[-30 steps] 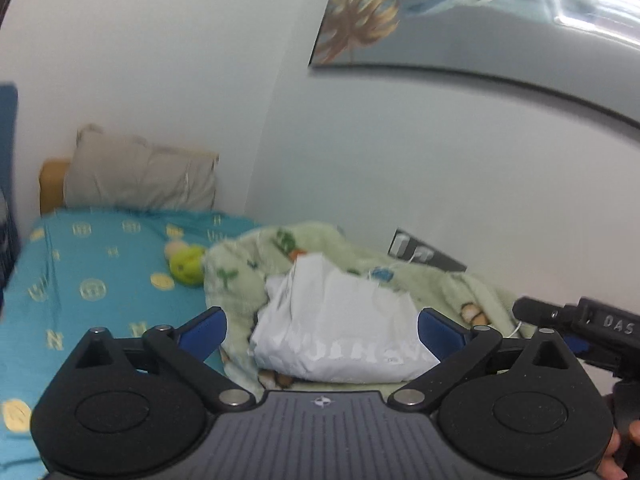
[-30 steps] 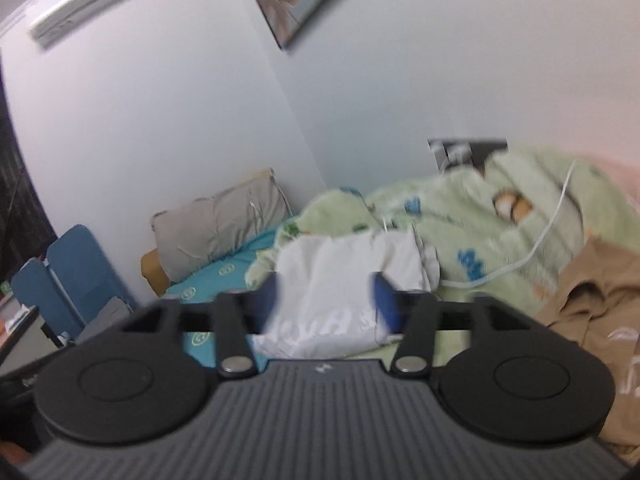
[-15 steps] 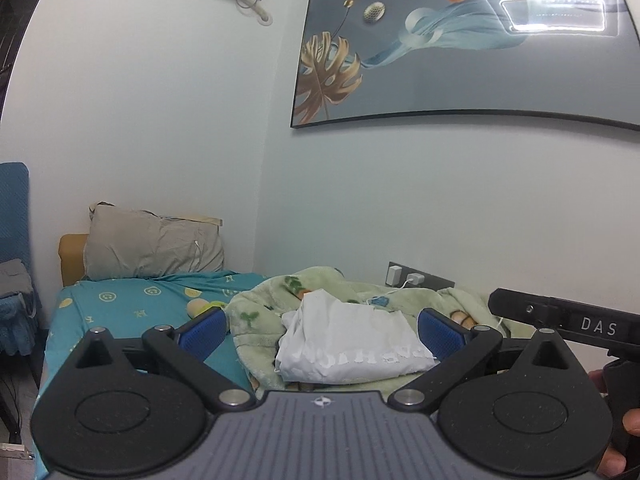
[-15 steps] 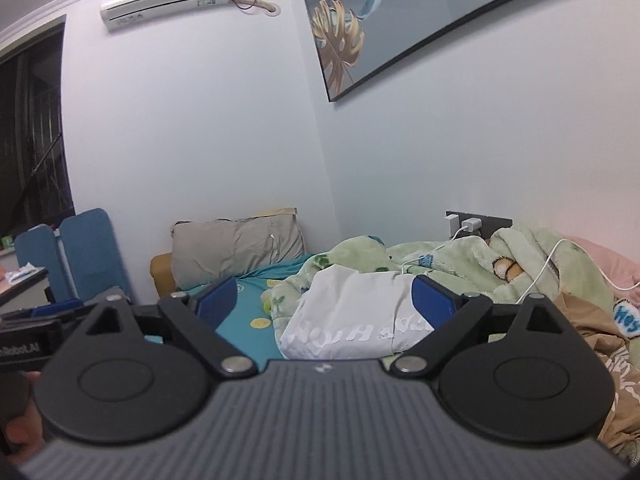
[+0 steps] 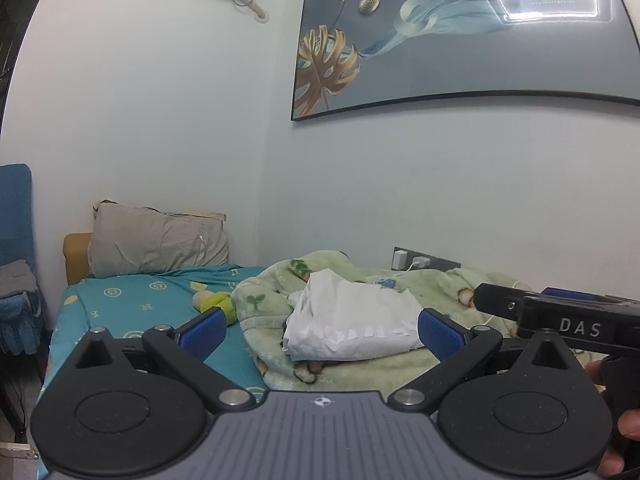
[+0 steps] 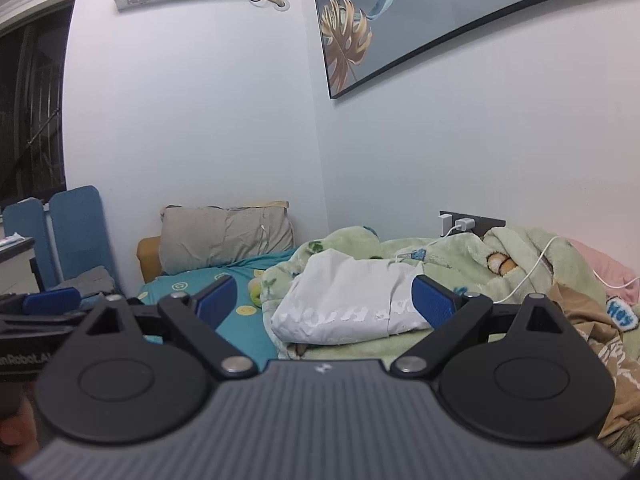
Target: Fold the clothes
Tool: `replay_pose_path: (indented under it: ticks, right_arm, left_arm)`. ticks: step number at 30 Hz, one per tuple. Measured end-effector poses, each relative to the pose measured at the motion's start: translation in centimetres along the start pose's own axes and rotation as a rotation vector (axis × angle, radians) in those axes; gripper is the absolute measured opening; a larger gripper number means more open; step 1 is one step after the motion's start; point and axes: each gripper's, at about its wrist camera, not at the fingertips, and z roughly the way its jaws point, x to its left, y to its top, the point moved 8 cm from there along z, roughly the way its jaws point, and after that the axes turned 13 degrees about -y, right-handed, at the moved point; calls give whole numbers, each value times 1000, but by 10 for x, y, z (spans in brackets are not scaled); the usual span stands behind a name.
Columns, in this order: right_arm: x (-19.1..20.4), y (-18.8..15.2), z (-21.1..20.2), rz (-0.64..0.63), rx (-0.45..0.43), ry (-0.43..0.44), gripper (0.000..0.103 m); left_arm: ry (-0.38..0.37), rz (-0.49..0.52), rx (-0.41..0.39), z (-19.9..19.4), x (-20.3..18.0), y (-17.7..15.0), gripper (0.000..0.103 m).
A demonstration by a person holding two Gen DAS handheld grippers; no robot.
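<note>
Centrally, one folded white garment [image 5: 352,322] lies on the green blanket [image 5: 436,292], long axis running left-right. Left gripper [image 5: 320,330] and right gripper [image 6: 322,300]: both jaws spread wide, holding nothing.

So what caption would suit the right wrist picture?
Open right tongs face a folded white garment lying on a green blanket on the bed.

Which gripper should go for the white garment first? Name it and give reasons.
Neither clearly. The left gripper and right gripper are both open, off the bed, with the white garment centred ahead. Slight lean: right, where it looks nearer.
</note>
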Motion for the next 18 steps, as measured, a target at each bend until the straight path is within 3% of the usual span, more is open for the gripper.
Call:
replay_pose_path:
  ticks: [18]
  right_arm:
    - [12,-25,17,-18,30,-20,96]
  left_arm:
    - [24,-3,23,11,11,-16,103]
